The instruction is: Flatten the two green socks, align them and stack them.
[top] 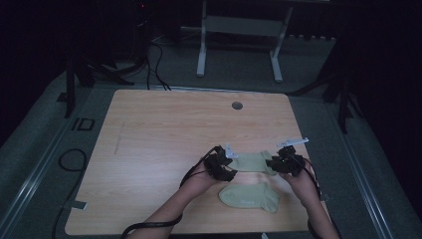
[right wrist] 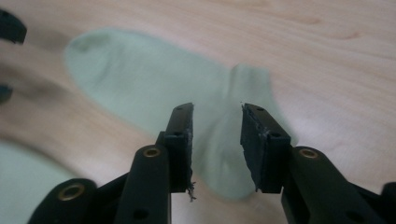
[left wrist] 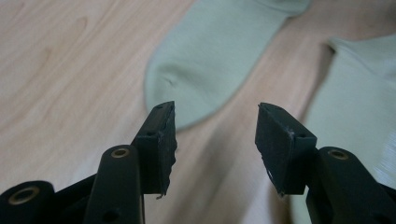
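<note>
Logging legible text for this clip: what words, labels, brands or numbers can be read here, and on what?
"ID": pale marking on the dark floor mat left of the table.
Near sock: a faint dark mark in the high view, too small and blurred to read.
Far sock, left gripper and right gripper: no readable text.

Far sock (top: 254, 162) ends hidden behind both grippers; near sock (left wrist: 355, 112) cut off.
</note>
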`<state>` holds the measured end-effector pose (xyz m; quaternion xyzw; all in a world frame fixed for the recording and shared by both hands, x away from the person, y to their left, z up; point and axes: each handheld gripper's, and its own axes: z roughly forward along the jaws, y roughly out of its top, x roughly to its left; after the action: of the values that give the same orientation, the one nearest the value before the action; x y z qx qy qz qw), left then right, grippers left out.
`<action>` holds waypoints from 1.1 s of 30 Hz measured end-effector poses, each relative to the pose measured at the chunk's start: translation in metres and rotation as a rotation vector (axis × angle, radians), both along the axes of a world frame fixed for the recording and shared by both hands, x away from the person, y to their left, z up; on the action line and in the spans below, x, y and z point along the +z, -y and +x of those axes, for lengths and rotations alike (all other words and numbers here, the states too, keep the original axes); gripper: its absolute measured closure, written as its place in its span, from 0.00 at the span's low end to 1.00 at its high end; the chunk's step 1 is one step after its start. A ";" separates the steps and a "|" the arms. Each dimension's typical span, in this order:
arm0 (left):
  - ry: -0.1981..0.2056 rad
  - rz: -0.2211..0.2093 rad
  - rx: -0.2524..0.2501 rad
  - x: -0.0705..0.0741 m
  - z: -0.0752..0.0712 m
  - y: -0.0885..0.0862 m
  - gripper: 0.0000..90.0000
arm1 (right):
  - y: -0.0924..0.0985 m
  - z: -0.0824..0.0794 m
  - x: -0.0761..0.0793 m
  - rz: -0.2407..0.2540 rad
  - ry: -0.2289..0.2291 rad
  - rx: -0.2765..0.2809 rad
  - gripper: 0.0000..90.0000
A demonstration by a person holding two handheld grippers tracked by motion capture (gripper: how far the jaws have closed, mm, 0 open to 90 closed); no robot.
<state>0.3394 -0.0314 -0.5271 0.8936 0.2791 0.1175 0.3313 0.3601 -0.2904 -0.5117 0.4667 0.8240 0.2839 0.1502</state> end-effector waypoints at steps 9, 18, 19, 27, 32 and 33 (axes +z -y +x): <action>-0.062 -0.001 -0.008 -0.001 -0.023 -0.015 0.54 | 0.010 -0.042 -0.004 0.030 -0.009 0.050 0.65; -0.089 0.029 -0.015 -0.021 -0.051 -0.018 0.54 | 0.022 -0.083 -0.022 0.016 0.001 0.054 0.65; -0.086 0.032 -0.011 -0.023 -0.051 -0.018 0.56 | 0.022 -0.085 -0.024 0.011 0.004 0.057 0.65; -0.064 0.009 -0.018 -0.029 -0.053 -0.019 0.70 | 0.015 -0.097 -0.036 -0.064 0.005 0.089 0.68; -0.080 -0.004 -0.032 -0.030 -0.054 -0.018 0.85 | 0.013 -0.098 -0.037 -0.050 -0.020 0.091 0.81; -0.083 -0.011 -0.030 -0.030 -0.055 -0.018 0.89 | 0.012 -0.098 -0.038 -0.048 -0.015 0.093 0.87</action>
<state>0.2845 -0.0135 -0.5573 0.9000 0.2800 0.0739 0.3259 0.2620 -0.3027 -0.5494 0.4266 0.8524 0.2673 0.1416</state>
